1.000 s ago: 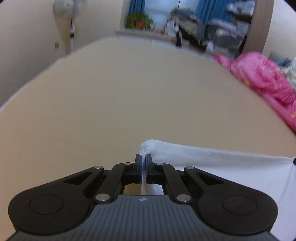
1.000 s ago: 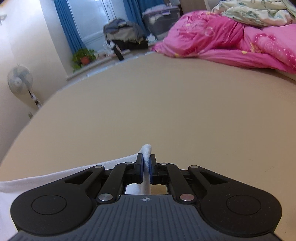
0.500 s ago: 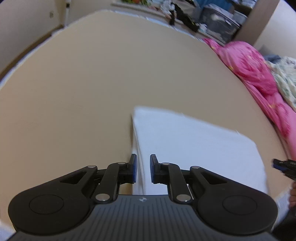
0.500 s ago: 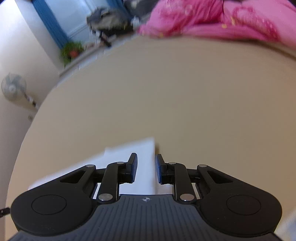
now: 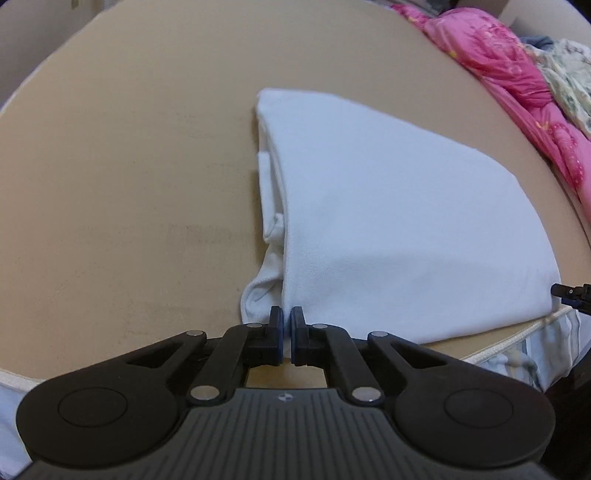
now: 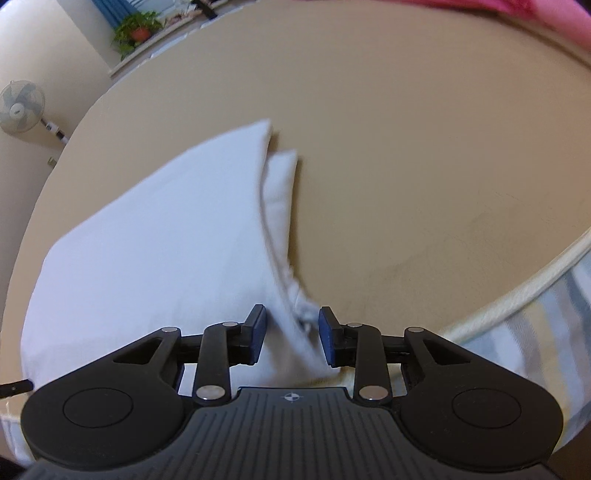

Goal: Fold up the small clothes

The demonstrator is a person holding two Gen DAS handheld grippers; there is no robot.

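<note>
A white garment (image 5: 388, 221) lies folded flat on the tan mattress (image 5: 129, 184) near its front edge; it also shows in the right wrist view (image 6: 159, 240). My left gripper (image 5: 287, 326) is shut and empty, its tips just at the near left corner of the garment. My right gripper (image 6: 291, 332) is open, its jaws standing to either side of the garment's near right corner above the cloth, holding nothing. The tip of the right gripper (image 5: 570, 293) shows at the right edge of the left wrist view.
A pink quilt (image 5: 517, 85) and a floral blanket (image 5: 569, 77) lie along the mattress's right side. The mattress's piped front edge (image 6: 517, 291) runs close below the garment. A fan (image 6: 20, 107) and a potted plant (image 6: 136, 29) stand beyond the far end.
Both grippers let go of the garment's corners and pulled back toward the front edge and upward. The garment now lies folded on the mattress. The left gripper has shut again; the right opened wider.
</note>
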